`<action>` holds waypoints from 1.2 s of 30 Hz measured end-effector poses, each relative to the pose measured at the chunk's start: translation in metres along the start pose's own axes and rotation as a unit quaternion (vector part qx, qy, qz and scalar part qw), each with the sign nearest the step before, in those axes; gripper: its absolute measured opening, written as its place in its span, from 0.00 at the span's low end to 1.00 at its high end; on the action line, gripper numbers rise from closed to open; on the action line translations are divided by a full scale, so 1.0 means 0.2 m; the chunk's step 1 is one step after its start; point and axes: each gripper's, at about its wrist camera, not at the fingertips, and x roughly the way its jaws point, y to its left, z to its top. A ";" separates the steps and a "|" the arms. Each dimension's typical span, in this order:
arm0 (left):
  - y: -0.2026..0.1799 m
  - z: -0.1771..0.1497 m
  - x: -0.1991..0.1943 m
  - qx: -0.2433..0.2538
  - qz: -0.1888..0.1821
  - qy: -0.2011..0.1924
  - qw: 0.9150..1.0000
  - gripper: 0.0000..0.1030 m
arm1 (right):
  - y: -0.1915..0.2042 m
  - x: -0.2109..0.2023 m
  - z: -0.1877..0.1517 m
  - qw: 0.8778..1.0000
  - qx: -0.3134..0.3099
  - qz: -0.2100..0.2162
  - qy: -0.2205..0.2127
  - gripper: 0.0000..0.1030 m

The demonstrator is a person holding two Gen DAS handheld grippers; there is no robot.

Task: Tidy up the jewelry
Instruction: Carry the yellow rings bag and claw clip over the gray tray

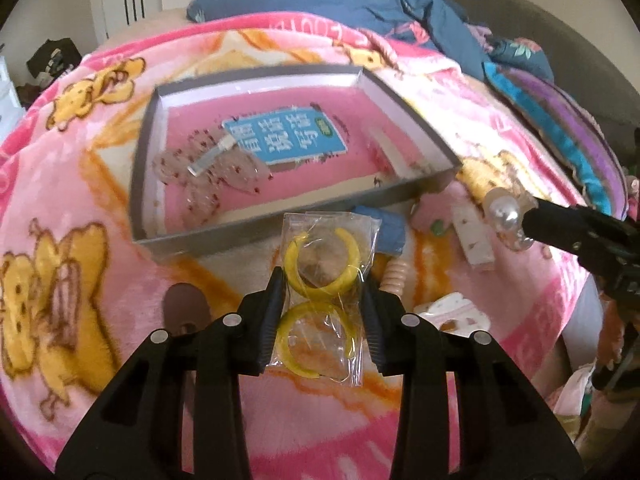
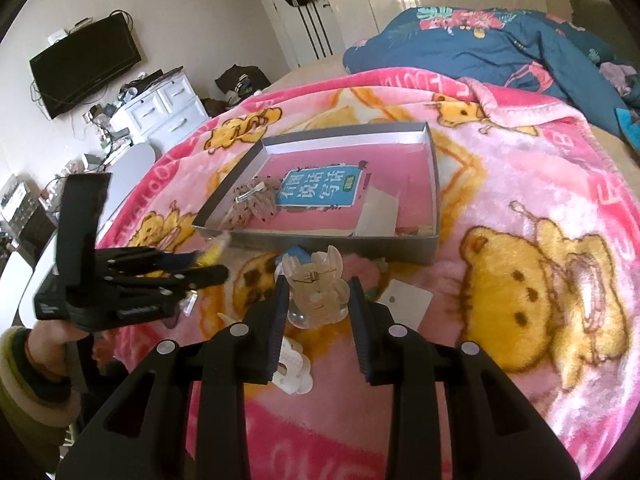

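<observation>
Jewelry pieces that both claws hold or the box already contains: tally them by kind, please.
Yellow hoop earrings, bagged, in the left claw: 2
Clear hair claw clip, in the right claw: 1
Brown beaded hair clip, in the box: 1
Total: 4

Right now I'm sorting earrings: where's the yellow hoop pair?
In the left wrist view, the bagged yellow hoops sit between the left gripper fingers, just before the gray box.
</observation>
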 end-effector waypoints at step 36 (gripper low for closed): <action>-0.05 0.28 -0.64 0.006 0.039 -0.127 0.991 0.27 | 0.18 -0.38 0.30 0.996 -0.034 -0.002 -0.088 0.28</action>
